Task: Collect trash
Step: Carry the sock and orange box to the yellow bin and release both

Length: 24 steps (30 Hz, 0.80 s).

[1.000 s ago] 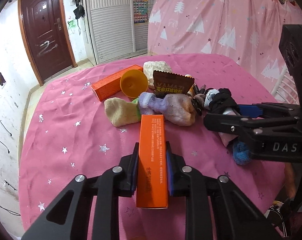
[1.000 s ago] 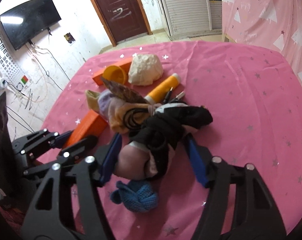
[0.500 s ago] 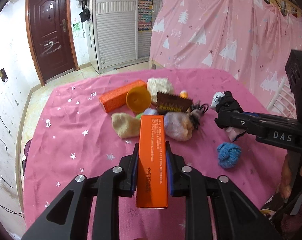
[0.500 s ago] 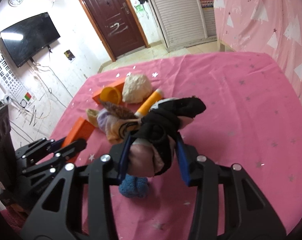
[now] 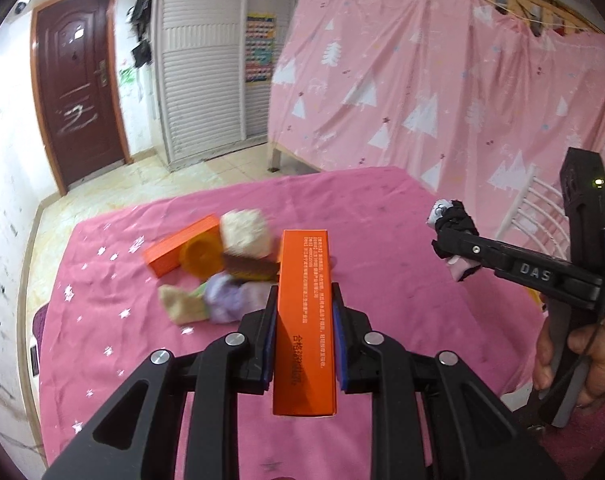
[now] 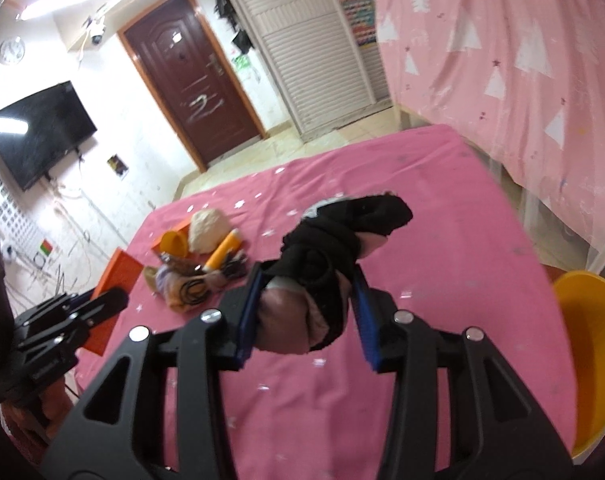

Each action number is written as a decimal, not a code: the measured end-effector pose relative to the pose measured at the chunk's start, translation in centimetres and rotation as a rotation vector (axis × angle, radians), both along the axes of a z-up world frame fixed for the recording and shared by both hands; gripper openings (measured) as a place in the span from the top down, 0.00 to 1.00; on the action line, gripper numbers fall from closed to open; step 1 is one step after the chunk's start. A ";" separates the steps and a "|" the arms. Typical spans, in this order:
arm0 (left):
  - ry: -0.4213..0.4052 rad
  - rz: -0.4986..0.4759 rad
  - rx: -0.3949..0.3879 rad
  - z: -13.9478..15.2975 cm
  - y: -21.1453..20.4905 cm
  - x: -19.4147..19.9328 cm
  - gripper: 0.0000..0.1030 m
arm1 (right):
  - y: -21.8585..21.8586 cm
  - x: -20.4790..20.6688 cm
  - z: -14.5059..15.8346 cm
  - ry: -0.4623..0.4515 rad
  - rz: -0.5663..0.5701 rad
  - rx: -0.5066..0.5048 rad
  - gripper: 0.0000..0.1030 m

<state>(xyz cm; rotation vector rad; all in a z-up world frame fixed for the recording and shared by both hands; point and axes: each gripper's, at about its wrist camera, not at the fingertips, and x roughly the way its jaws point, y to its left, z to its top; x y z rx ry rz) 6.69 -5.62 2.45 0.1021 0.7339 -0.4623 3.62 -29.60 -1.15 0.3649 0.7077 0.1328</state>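
My left gripper [image 5: 304, 300] is shut on a long orange carton [image 5: 305, 320], held lengthwise above the pink tablecloth [image 5: 102, 320]. My right gripper [image 6: 307, 280] is shut on a black and pink sock bundle [image 6: 326, 264], lifted clear of the table; the bundle [image 5: 450, 224] also shows at the right of the left wrist view. On the table lies a pile: a second orange box [image 5: 178, 244], an orange cup [image 5: 200, 258], a cream lump [image 5: 244, 232], a brown wrapper [image 5: 250, 268], and purple and beige socks [image 5: 206, 300].
A yellow-orange bin [image 6: 586, 344] stands off the table's right edge in the right wrist view. An orange tube [image 6: 224, 250] and black cords [image 6: 192, 292] lie in the pile. A white chair [image 5: 538, 208] and a pink curtain [image 5: 442, 92] stand beyond the table. A hand [image 5: 582, 364] holds the right gripper.
Both grippers rose from the table with their loads. The right closed on the sock bundle, lifted it off the pile and swung it right. The blue knit ball is out of view.
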 end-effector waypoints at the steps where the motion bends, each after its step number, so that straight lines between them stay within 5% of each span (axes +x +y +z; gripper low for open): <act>1: -0.005 -0.010 0.003 0.2 -0.7 -0.2 0.84 | -0.6 -0.2 0.0 -0.005 -0.014 0.005 0.61; 11: -0.051 -0.164 0.020 2.4 -9.2 -2.3 0.84 | -7.9 -4.2 -0.2 -0.046 -0.156 0.031 0.61; 24: -0.016 -0.325 0.053 1.4 -19.3 -4.3 0.84 | -16.0 -8.9 -2.9 -0.009 -0.299 0.008 0.61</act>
